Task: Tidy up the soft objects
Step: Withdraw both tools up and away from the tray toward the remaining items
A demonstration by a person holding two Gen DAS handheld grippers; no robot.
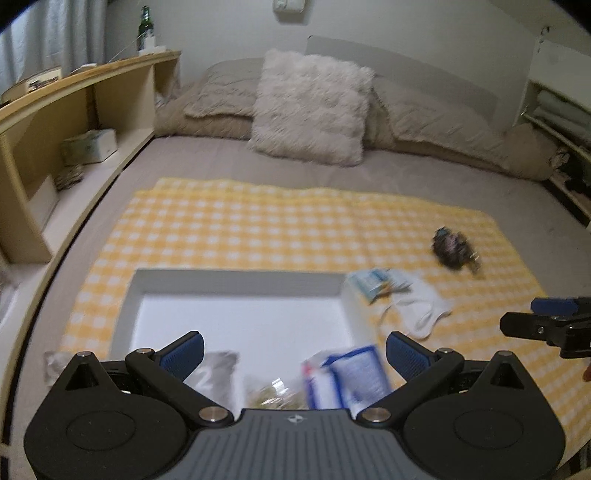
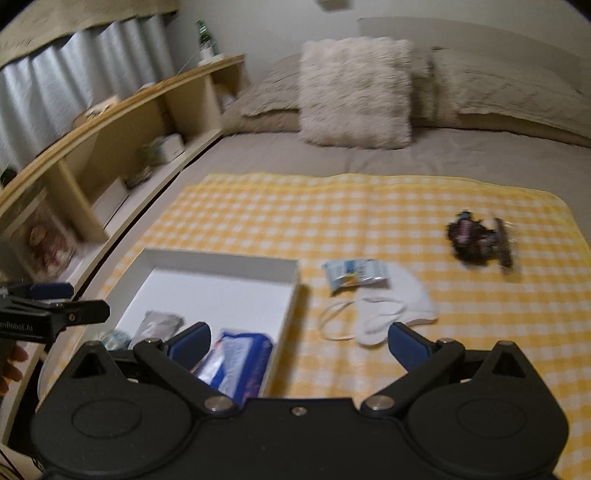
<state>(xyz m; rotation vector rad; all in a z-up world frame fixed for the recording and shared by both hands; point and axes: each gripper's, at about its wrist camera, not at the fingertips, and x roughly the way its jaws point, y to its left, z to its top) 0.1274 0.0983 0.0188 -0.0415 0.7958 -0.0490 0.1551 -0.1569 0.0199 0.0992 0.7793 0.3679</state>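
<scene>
A white box (image 1: 236, 282) (image 2: 221, 264) sits on a yellow checked cloth (image 1: 295, 225) (image 2: 369, 206) on the bed. In it lie a blue-white packet (image 1: 347, 376) (image 2: 240, 358) and a grey pouch (image 1: 214, 376) (image 2: 157, 325). Right of the box lie a small blue packet (image 1: 373, 282) (image 2: 352, 275), a white mask (image 1: 417, 306) (image 2: 388, 306) and a dark scrunchie (image 1: 452, 247) (image 2: 476, 240). My left gripper (image 1: 295, 354) is open and empty over the box. My right gripper (image 2: 299, 345) is open and empty over the box's right wall.
A fluffy cushion (image 1: 310, 107) (image 2: 356, 92) and beige pillows (image 1: 436, 118) lie at the bed's head. A wooden shelf (image 1: 74, 110) (image 2: 110, 140) with a green bottle (image 1: 145, 27) runs along the left.
</scene>
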